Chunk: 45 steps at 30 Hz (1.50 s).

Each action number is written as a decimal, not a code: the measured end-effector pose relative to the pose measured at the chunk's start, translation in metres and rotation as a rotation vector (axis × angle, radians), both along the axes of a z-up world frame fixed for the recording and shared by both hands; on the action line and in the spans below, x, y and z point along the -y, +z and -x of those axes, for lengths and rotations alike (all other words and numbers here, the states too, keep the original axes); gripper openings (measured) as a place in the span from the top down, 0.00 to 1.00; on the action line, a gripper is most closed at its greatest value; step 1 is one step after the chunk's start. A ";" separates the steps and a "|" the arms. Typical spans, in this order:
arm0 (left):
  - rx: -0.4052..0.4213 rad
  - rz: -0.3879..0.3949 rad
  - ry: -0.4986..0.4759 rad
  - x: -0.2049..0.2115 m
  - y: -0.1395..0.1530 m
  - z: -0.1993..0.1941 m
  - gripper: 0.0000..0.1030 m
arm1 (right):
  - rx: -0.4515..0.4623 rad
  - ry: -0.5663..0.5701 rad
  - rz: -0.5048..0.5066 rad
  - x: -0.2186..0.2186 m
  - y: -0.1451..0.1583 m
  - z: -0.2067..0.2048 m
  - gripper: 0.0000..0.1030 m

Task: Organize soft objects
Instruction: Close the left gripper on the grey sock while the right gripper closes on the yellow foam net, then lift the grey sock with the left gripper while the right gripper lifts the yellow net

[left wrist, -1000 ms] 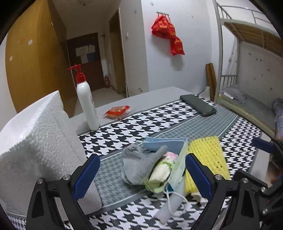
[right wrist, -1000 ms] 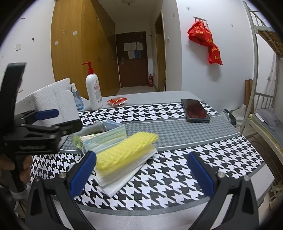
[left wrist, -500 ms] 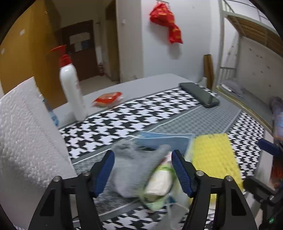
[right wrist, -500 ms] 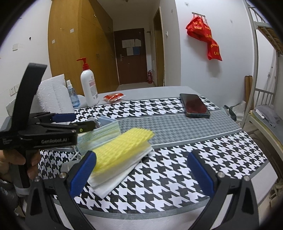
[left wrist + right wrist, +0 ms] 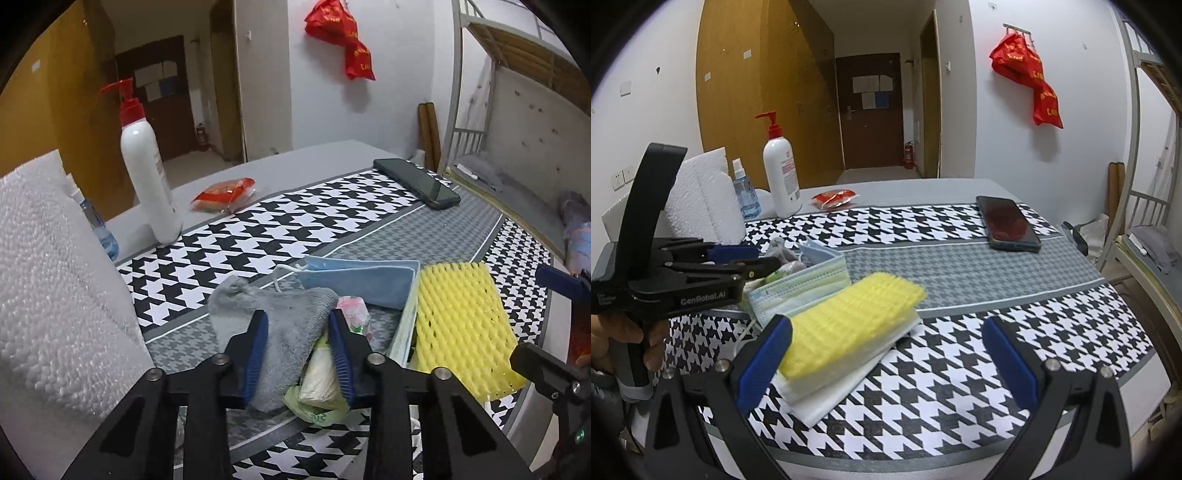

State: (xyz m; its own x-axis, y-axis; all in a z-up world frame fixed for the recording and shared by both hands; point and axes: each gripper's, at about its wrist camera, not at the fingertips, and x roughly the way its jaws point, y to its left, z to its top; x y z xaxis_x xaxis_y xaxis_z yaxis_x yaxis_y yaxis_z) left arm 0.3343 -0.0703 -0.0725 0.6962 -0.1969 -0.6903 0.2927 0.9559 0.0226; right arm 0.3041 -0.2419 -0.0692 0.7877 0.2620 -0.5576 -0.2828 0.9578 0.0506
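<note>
A grey sock (image 5: 280, 325) lies on the houndstooth cloth beside a tissue packet (image 5: 321, 376), a blue face mask (image 5: 362, 280) and a yellow foam net (image 5: 461, 325). My left gripper (image 5: 297, 332) has its jaws closed in around the sock's near end, pinching it. It also shows in the right wrist view (image 5: 738, 258), over the pile. My right gripper (image 5: 886, 350) is open and empty, above the table's front, with the yellow foam net (image 5: 849, 325) on white foam sheets (image 5: 831, 391) by its left finger.
A white foam block (image 5: 55, 295) stands at the left. A white pump bottle (image 5: 147, 173), a small spray bottle (image 5: 744, 195) and a red packet (image 5: 225, 194) sit at the back. A black phone (image 5: 1008, 223) lies at the far right. A bed frame is right of the table.
My left gripper has moved forward and down onto the pile and closed its jaws from wide open onto the grey sock. The right gripper has barely moved and stays open.
</note>
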 end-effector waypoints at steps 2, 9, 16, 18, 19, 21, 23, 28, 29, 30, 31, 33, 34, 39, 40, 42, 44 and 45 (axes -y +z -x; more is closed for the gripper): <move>-0.019 0.027 -0.005 -0.004 -0.003 -0.003 0.78 | -0.003 0.005 0.004 -0.003 0.000 0.000 0.00; -0.037 0.138 -0.043 -0.018 -0.003 0.000 0.89 | -0.036 0.014 -0.022 -0.005 -0.001 -0.007 0.00; 0.019 0.165 -0.057 -0.022 0.004 0.010 0.89 | -0.083 0.036 -0.039 -0.018 -0.006 -0.015 0.05; 0.033 0.177 -0.058 -0.024 0.006 0.011 0.89 | -0.097 0.047 -0.049 -0.019 -0.008 -0.016 0.13; 0.039 0.183 -0.059 -0.025 0.007 0.012 0.89 | -0.114 0.045 -0.058 -0.020 -0.010 -0.017 0.24; 0.058 0.199 -0.065 -0.026 0.011 0.014 0.89 | -0.136 0.051 -0.081 -0.021 -0.012 -0.019 0.42; 0.081 0.203 -0.070 -0.027 0.014 0.016 0.89 | -0.145 0.032 -0.078 -0.021 -0.013 -0.020 0.52; 0.100 0.207 -0.067 -0.029 0.018 0.018 0.89 | -0.147 0.032 -0.084 -0.024 -0.012 -0.016 0.86; 0.108 0.216 -0.067 -0.030 0.020 0.019 0.89 | -0.151 0.031 -0.083 -0.025 -0.012 -0.015 0.87; 0.117 0.225 -0.068 -0.032 0.022 0.020 0.89 | -0.148 0.032 -0.081 -0.025 -0.011 -0.014 0.88; 0.131 0.233 -0.071 -0.033 0.024 0.023 0.89 | -0.139 0.028 -0.082 -0.025 -0.009 -0.011 0.89; 0.157 0.247 -0.087 -0.035 0.030 0.028 0.89 | -0.120 0.020 -0.086 -0.024 -0.002 -0.005 0.89; 0.166 0.250 -0.091 -0.036 0.031 0.030 0.89 | -0.105 0.014 -0.091 -0.023 0.003 0.000 0.89; 0.174 0.255 -0.105 -0.039 0.033 0.035 0.89 | -0.030 -0.015 -0.082 -0.013 0.030 0.021 0.89; 0.167 0.249 -0.108 -0.039 0.032 0.035 0.89 | -0.016 -0.025 -0.080 -0.011 0.034 0.025 0.89; 0.151 0.227 -0.113 -0.037 0.028 0.036 0.89 | 0.002 -0.038 -0.076 -0.007 0.039 0.031 0.89; 0.146 0.205 -0.110 -0.035 0.026 0.035 0.89 | 0.013 -0.049 -0.075 -0.003 0.042 0.036 0.89; 0.141 0.193 -0.109 -0.034 0.024 0.034 0.89 | 0.014 -0.053 -0.073 -0.002 0.042 0.037 0.89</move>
